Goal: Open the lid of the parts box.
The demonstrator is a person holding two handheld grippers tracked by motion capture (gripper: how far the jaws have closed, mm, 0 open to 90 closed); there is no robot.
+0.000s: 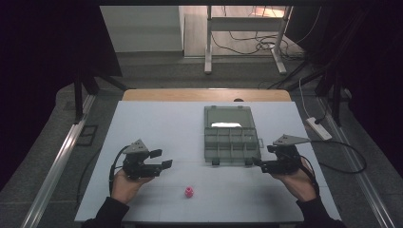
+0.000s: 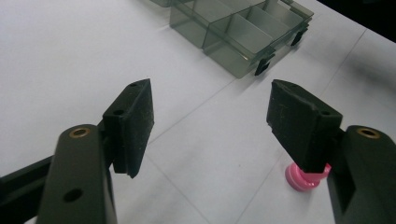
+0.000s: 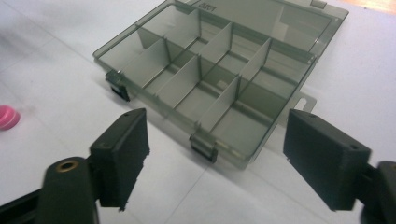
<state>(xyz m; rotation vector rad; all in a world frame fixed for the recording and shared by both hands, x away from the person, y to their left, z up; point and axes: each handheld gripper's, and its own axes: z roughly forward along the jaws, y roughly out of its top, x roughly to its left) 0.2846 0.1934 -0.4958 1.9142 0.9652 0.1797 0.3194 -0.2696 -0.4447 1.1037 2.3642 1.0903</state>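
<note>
A translucent grey compartment box (image 1: 231, 142) lies open on the white table, its lid (image 1: 228, 116) folded back flat. Its dividers are plain in the right gripper view, where the box (image 3: 210, 79) sits just ahead of the jaws. A small pink knob-shaped piece (image 1: 189, 192) stands near the table's front edge, between my two hands. My left gripper (image 1: 161, 159) points right and is open; in its own view the left gripper (image 2: 210, 112) has nothing between its jaws, with the pink piece (image 2: 301, 179) behind the right jaw. My right gripper (image 1: 260, 162) points left at the box's front right corner. Seen along its own jaws, the right gripper (image 3: 219, 149) is open and empty.
The white table top (image 1: 157, 123) ends in a wooden strip (image 1: 204, 95) at the back. A white power strip (image 1: 318, 128) with cables lies off the table's right side. Metal rails (image 1: 62, 156) run along both sides, and another desk's legs (image 1: 208, 47) stand beyond.
</note>
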